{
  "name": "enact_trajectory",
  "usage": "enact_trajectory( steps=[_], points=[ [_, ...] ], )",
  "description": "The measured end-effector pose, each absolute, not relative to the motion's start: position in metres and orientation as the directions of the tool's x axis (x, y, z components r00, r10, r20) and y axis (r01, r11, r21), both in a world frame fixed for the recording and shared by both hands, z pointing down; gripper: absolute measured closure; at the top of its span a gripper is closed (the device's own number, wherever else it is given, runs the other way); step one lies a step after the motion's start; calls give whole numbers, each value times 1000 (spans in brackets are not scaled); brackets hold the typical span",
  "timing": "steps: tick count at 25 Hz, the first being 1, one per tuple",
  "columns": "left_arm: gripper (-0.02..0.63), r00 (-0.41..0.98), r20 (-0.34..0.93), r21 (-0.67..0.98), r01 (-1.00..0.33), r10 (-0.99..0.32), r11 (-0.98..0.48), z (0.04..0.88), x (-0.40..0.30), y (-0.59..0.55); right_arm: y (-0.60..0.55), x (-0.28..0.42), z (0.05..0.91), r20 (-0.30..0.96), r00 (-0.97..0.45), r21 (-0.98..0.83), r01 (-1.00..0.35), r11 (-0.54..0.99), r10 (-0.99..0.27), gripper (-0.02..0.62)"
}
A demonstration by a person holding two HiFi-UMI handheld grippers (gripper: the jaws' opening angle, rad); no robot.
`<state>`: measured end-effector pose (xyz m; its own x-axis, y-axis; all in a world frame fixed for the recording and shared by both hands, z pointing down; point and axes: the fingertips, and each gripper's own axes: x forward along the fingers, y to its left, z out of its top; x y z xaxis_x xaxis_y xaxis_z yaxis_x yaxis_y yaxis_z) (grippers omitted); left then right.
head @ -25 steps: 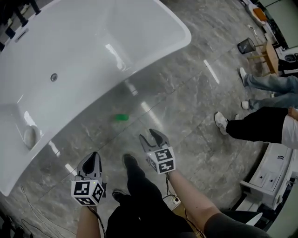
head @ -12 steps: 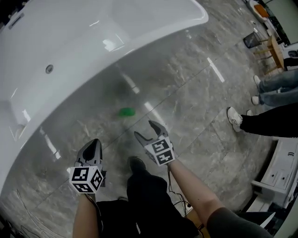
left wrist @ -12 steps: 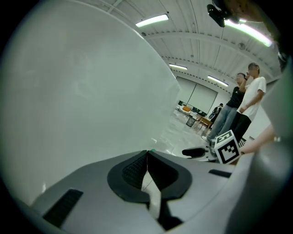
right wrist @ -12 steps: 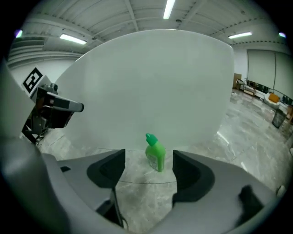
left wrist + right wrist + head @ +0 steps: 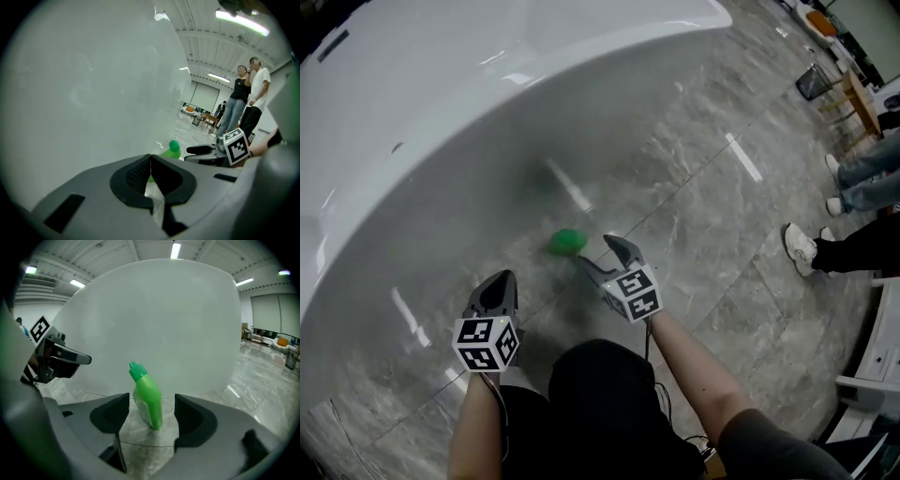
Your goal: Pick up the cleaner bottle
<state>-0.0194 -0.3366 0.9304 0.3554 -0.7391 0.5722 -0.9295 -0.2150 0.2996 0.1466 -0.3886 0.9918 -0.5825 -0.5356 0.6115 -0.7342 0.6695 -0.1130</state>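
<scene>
The green cleaner bottle (image 5: 567, 241) stands upright on the grey marble floor, close to the white bathtub's (image 5: 441, 112) outer wall. My right gripper (image 5: 602, 255) is open and low over the floor just short of it. In the right gripper view the cleaner bottle (image 5: 146, 397) lines up with the gap between the wide jaws of the right gripper (image 5: 151, 413), and neither pad touches it. My left gripper (image 5: 497, 291) hangs further left and nearer to me, with nothing in it. In the left gripper view, the pads of the left gripper (image 5: 151, 172) meet, and the bottle's cap (image 5: 174, 146) shows beyond them.
The bathtub wall (image 5: 164, 324) fills the space just behind the bottle. The person's own knee (image 5: 600, 375) is below the grippers. Bystanders' legs and shoes (image 5: 811, 248) are at the right, with a wooden stool (image 5: 848, 94) and a white cabinet (image 5: 886, 356) further off.
Both grippers have sunk toward the floor. The right one has closed in on the green bottle, which now sits just ahead of its open jaws.
</scene>
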Motion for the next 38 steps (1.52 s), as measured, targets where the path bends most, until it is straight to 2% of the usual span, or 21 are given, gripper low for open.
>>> enact_trajectory(
  steps=[4,10,22,27,30,32,35,38],
  points=[
    [592,358,562,302,-928,-746,-218,963,-19,-348,-388,131,1023,589,-641,-106,-664,740,-491,285],
    [592,357,564,304,-928,-744,-215,994,-27,-358,-402,117,1056,574,-661,-89,-637,766,-483,285],
    [592,345,613,269,-937,-711,-223,1015,-29,-361,-416,75,1087,564,-718,-34,-514,857,-408,285],
    [592,338,622,260,-940,-707,-221,1017,-34,-362,-419,63,1094,545,-718,69,-476,877,-433,286],
    [592,319,633,253,-947,-706,-200,1021,-40,-361,-418,62,1104,541,-716,33,-505,863,-440,287],
    [592,312,635,253,-948,-707,-192,1023,-43,-361,-417,63,1109,546,-706,40,-517,855,-452,298],
    [592,292,636,267,-952,-714,-151,1023,-51,-357,-414,60,1110,552,-694,73,-512,856,-463,368],
    [592,285,637,284,-951,-716,-126,1023,-53,-353,-415,57,1110,549,-698,26,-535,844,-459,380]
  ],
)
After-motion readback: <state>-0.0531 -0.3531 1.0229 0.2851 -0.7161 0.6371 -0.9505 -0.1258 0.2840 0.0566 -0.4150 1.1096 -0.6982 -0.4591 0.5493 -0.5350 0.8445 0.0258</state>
